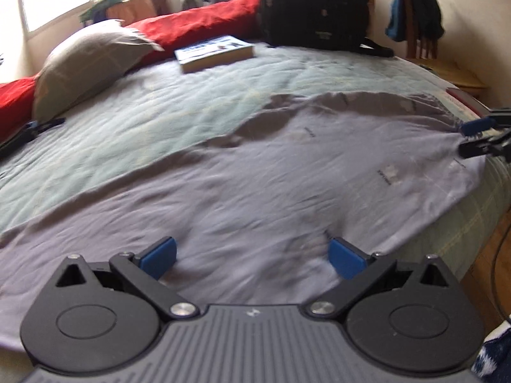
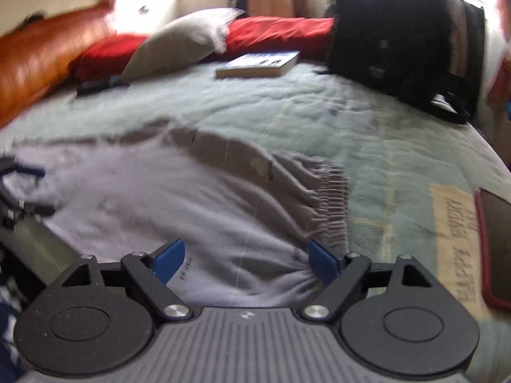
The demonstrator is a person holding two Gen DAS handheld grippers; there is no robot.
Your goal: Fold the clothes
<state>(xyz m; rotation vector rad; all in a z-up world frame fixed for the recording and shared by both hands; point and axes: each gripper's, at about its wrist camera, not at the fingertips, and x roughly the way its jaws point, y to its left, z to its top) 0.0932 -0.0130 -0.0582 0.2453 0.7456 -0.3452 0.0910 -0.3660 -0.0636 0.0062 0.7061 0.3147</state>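
A pale lilac-grey garment (image 1: 271,185) with small prints lies spread on the green quilt (image 1: 159,108). Its gathered elastic band (image 2: 329,198) shows in the right wrist view. My left gripper (image 1: 252,255) hovers open over the garment's near part, and its blue pads (image 1: 159,257) hold nothing. My right gripper (image 2: 246,260) is open too, with the cloth near the band lying under its gap. In the left wrist view the right gripper (image 1: 468,138) sits at the garment's right edge. In the right wrist view the left gripper (image 2: 35,191) is at the garment's left edge.
At the back of the bed lie a book (image 1: 214,52), a black backpack (image 1: 314,6), a grey pillow (image 1: 86,60) and red bedding (image 1: 198,25). A red-cased phone (image 2: 495,249) lies near the bed's right edge. A black-and-blue tool (image 2: 99,84) rests by the pillow.
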